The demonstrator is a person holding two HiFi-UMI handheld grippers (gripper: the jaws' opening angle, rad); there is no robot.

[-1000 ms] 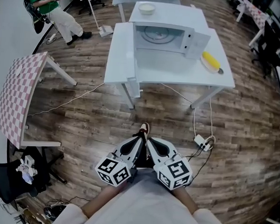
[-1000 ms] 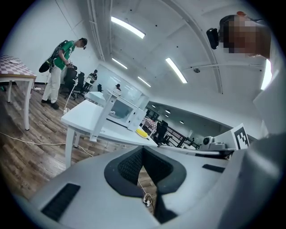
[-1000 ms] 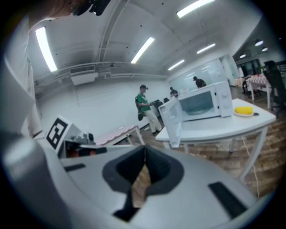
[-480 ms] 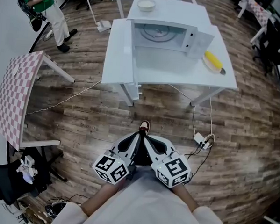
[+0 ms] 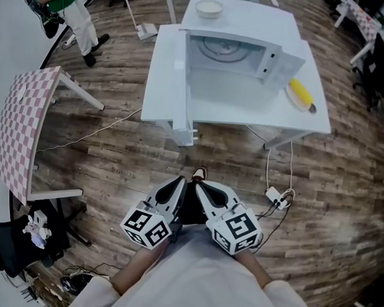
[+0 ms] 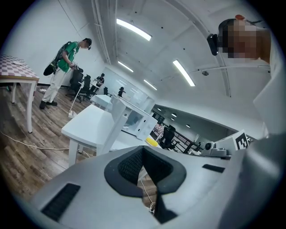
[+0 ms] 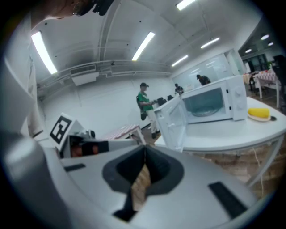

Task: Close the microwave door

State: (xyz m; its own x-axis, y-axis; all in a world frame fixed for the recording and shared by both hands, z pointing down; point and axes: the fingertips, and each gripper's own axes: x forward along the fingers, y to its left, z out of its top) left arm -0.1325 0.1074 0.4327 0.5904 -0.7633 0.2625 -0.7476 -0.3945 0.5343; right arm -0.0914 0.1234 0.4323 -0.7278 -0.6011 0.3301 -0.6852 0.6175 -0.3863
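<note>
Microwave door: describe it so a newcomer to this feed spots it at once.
Find the white table ahead of the person; the white microwave sits on it. The door is the tall white panel hinged at the oven's left, swung wide open toward the person, unlike the fixed control panel on the right.

One microwave (image 5: 236,52), one bowl (image 5: 208,8) — two hand-held grippers (image 5: 179,181) (image 5: 198,185)

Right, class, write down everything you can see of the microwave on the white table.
The microwave is a white box standing on the white table. Its door, hinged on the left, is swung wide open towards the person, showing a pale cavity with a round turntable. A control panel sits at its right. Nothing else is seen touching it.
</note>
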